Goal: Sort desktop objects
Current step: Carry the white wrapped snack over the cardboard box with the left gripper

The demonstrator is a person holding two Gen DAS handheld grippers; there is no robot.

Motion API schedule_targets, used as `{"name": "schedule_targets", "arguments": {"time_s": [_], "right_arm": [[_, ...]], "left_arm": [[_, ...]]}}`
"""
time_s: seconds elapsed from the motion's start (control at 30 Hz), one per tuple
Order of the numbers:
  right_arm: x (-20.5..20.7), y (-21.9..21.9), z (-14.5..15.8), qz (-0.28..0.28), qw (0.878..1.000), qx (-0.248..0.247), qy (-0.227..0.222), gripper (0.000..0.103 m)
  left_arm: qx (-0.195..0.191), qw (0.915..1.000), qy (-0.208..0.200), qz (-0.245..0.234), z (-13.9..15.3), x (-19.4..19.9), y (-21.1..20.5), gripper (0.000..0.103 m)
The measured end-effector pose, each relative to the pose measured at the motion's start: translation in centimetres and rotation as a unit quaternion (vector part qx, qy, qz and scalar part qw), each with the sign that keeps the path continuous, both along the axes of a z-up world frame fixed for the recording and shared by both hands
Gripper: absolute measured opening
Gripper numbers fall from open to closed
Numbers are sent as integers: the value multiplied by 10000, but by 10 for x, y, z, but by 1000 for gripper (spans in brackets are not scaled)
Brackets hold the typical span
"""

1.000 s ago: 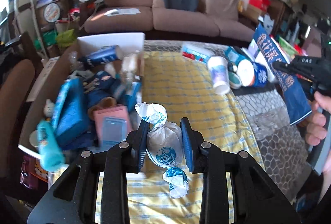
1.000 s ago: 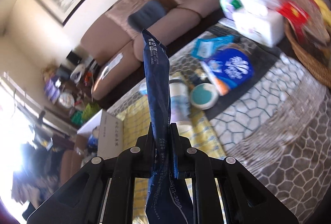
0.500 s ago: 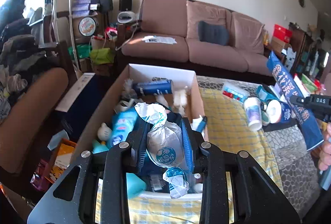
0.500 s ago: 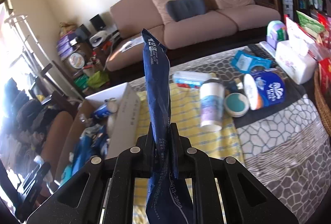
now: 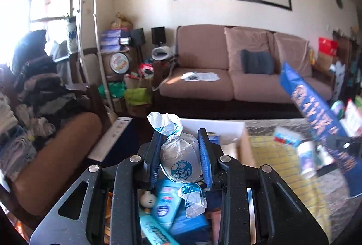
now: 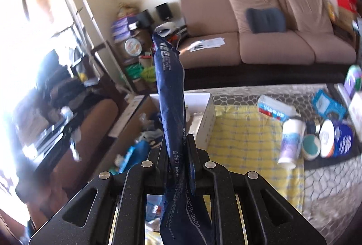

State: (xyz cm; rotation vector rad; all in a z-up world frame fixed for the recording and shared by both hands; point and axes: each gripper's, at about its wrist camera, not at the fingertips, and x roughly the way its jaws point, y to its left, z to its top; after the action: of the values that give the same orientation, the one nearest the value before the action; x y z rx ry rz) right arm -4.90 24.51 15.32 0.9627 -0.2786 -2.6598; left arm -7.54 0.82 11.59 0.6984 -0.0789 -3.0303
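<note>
My left gripper [image 5: 180, 145] is shut on a round snack in clear wrapping [image 5: 179, 160] with a teal logo, held above the white cardboard box [image 5: 230, 130] full of blue packets. My right gripper [image 6: 176, 143] is shut on a long dark blue snack bag [image 6: 169, 91] that stands up between its fingers, near the box's right wall [image 6: 207, 120]. In the left wrist view that blue bag [image 5: 316, 113] hangs at the right, over the yellow checked cloth [image 5: 278, 154].
On the table to the right lie a white cup [image 6: 290, 143], a teal lid [image 6: 311, 146], a blue tissue roll [image 6: 341, 142] and a tissue pack [image 6: 276, 110]. A brown chair [image 5: 56, 150] stands left of the box. A pink sofa [image 6: 271, 39] is behind.
Both grippers have swung left and risen, from over the yellow cloth to the box. The right gripper rolled upright with the blue bag. Both grips are unchanged.
</note>
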Motion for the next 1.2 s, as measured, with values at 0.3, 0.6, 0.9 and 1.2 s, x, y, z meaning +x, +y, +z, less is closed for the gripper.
{"name": "schedule_targets", "arguments": {"time_s": [0.3,0.6,0.9,1.2], "right_arm": [[-13,32,-42,-309,9971,-493,-483,12],[-35,-29,-49,210,9975,-459,-495,12],[-67,-95,-62,798,9941,514,-527,12],[-127,-115,-85,343,9936,886,-605,15]], "left_arm": [[259,9973,-648,232,-49,-31,-34,28],[625,9939,-866,284,-60,-22,-61,28],[502,9939,-983,81,-69,-27,-70,28],[702,9916,-1061,250,-72,-33,-79,28]]}}
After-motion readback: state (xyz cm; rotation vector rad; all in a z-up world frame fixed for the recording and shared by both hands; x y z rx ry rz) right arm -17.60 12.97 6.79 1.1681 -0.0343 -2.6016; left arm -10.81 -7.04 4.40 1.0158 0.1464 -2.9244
